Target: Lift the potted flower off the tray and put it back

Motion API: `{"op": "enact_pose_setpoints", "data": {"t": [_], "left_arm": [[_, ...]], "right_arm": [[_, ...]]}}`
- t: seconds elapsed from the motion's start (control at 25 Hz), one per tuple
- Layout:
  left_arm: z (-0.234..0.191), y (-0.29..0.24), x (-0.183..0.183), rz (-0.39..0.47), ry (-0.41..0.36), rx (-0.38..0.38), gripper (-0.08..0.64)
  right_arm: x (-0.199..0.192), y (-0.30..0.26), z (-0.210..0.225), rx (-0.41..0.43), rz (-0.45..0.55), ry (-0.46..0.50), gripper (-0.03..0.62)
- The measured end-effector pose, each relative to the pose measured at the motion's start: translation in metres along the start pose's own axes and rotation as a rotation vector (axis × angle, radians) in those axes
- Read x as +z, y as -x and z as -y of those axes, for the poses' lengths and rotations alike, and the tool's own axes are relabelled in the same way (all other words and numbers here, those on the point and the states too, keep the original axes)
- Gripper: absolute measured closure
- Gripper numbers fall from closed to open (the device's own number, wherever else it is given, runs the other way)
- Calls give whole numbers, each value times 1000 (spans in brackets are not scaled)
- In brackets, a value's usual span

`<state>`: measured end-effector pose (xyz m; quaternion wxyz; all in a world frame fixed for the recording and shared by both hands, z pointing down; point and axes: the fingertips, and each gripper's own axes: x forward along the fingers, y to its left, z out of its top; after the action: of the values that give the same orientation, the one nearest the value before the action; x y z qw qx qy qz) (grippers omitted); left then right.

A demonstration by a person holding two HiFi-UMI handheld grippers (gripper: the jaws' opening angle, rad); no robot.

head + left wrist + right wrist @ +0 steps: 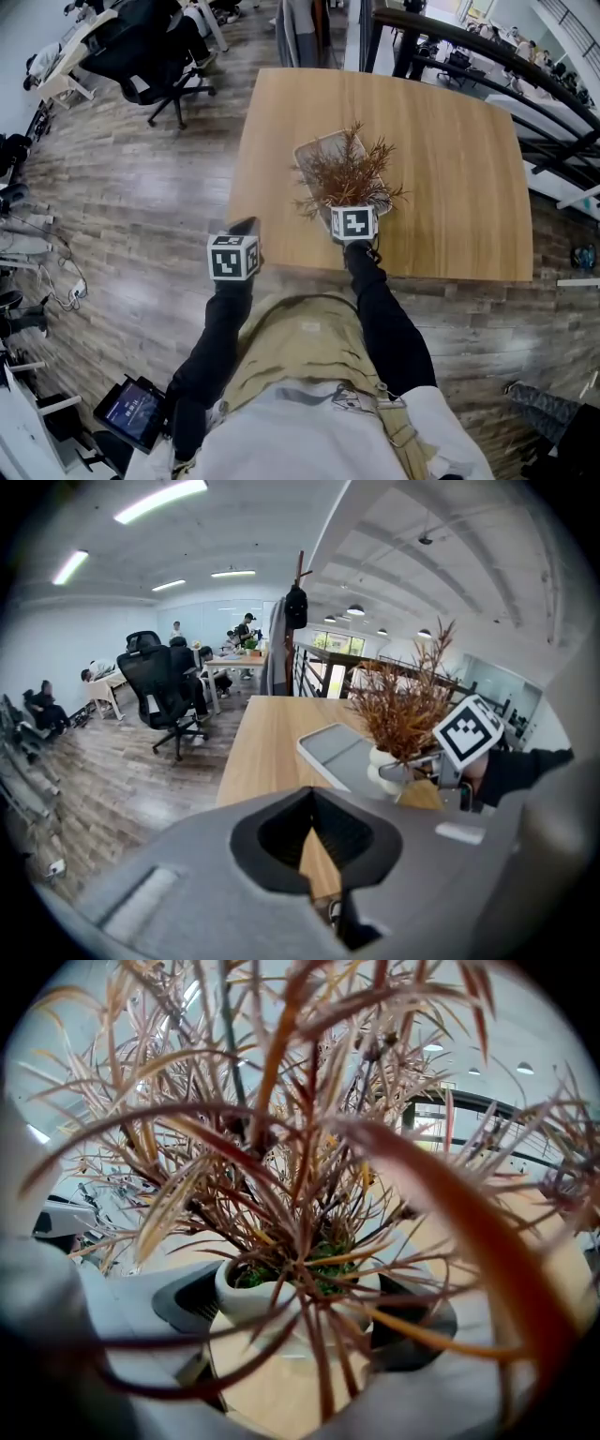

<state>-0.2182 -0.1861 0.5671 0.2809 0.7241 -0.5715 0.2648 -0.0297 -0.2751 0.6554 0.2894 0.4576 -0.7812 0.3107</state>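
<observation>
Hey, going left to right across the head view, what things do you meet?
chair → left gripper → flower

Rust-brown flower (348,174), white pot (244,1296), grey tray (337,746)

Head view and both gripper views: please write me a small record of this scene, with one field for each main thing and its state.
table: wooden, bears the tray
tray: grey, flat on the table
potted flower: white pot with dry reddish leaves, at the tray's near end; cannot tell whether it is lifted
right gripper: jaws on both sides of the pot, apparently gripping it
left gripper: at the table's near left corner, jaws together, nothing between them
surroundings: black office chair on a wooden floor
</observation>
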Motion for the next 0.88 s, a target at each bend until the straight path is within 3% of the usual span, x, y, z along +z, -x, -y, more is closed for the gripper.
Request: {"op": "enact_pose_setpoints", "data": {"t": [0.68, 0.88], "left_arm": [[-13, 3, -12, -27, 45, 26, 558], [-19, 4, -23, -39, 44, 33, 558]], "right_arm": [[-10, -36, 10, 6, -38, 66, 103], [-14, -46, 7, 26, -19, 36, 103]]}}
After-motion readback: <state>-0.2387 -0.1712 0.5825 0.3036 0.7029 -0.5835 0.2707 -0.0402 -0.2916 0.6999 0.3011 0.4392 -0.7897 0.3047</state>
